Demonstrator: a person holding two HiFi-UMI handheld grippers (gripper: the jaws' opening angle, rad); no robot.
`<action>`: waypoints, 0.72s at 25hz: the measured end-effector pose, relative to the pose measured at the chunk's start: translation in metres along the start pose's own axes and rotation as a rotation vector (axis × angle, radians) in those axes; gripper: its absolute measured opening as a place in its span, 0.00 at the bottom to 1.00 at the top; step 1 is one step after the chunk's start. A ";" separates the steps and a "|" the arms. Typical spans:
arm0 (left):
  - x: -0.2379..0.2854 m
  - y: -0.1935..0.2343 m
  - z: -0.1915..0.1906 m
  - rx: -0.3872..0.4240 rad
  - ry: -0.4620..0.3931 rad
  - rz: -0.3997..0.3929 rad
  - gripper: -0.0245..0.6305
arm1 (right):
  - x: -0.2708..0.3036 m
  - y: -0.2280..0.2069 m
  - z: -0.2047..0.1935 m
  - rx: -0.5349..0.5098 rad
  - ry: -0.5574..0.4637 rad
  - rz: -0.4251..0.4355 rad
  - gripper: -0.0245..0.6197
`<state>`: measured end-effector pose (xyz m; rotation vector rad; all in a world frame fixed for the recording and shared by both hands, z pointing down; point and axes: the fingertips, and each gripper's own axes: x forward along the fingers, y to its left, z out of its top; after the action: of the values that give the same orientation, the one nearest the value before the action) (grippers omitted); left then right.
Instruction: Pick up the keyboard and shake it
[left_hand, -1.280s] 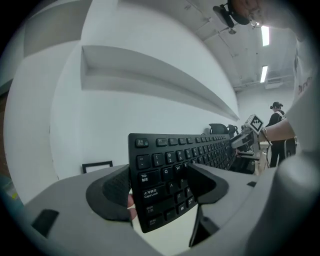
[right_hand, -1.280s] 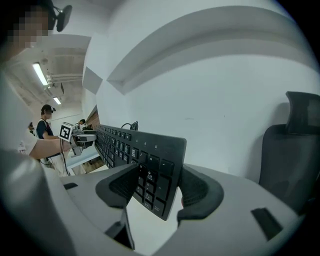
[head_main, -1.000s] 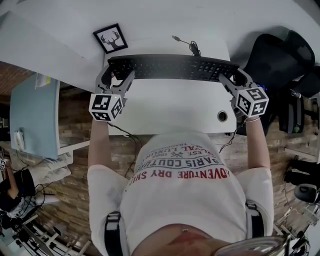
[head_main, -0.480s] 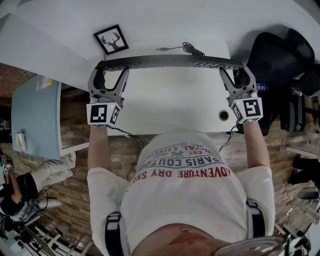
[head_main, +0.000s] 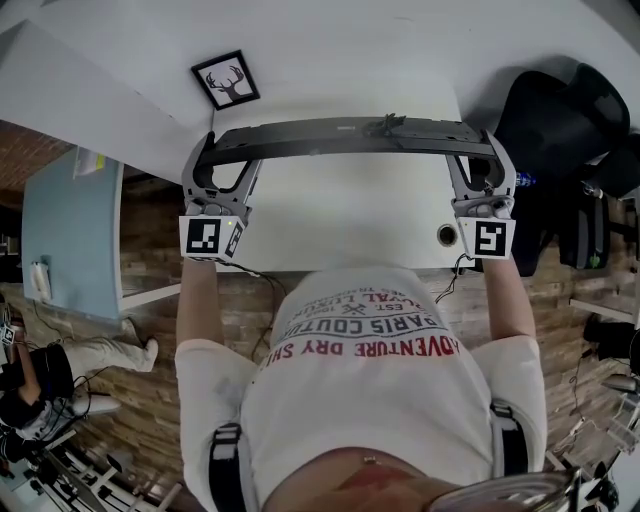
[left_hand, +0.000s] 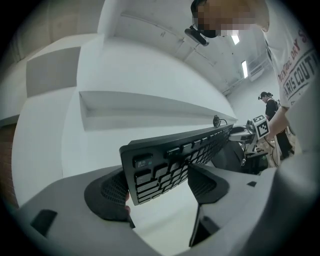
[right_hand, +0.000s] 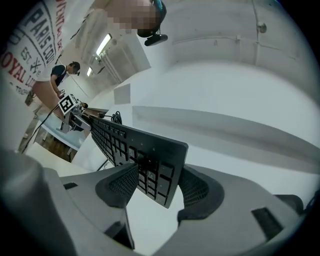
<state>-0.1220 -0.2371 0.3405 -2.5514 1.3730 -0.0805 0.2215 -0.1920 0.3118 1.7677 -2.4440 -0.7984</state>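
A black keyboard (head_main: 340, 135) hangs in the air above the white desk (head_main: 340, 220), tipped so its grey underside faces the head view. My left gripper (head_main: 222, 152) is shut on its left end and my right gripper (head_main: 482, 152) is shut on its right end. In the left gripper view the keyboard (left_hand: 170, 160) runs away from the left gripper (left_hand: 157, 187), its keys facing the person. In the right gripper view the keyboard (right_hand: 135, 150) sits clamped in the right gripper (right_hand: 156, 187). Its cable (head_main: 386, 122) trails from the back edge.
A framed deer picture (head_main: 224, 78) stands at the desk's far left. A round cable hole (head_main: 445, 235) is near the desk's front right. A black office chair (head_main: 560, 120) is to the right, a light blue table (head_main: 70, 230) to the left.
The keyboard has come up off the desk in both grippers and rolled over, from keys up to underside up. Both grippers have tilted upright with it.
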 end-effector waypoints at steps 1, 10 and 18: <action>0.000 0.000 0.000 -0.004 0.001 0.001 0.58 | -0.001 0.000 -0.001 -0.001 0.003 0.000 0.45; 0.003 -0.001 0.003 0.000 0.036 -0.001 0.58 | -0.009 0.001 -0.035 0.090 0.169 0.064 0.45; 0.009 -0.011 -0.019 -0.049 0.174 -0.036 0.58 | -0.012 0.010 -0.082 0.315 0.388 0.166 0.45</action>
<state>-0.1111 -0.2419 0.3611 -2.6641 1.4051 -0.2856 0.2417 -0.2111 0.3902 1.5833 -2.4949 -0.0462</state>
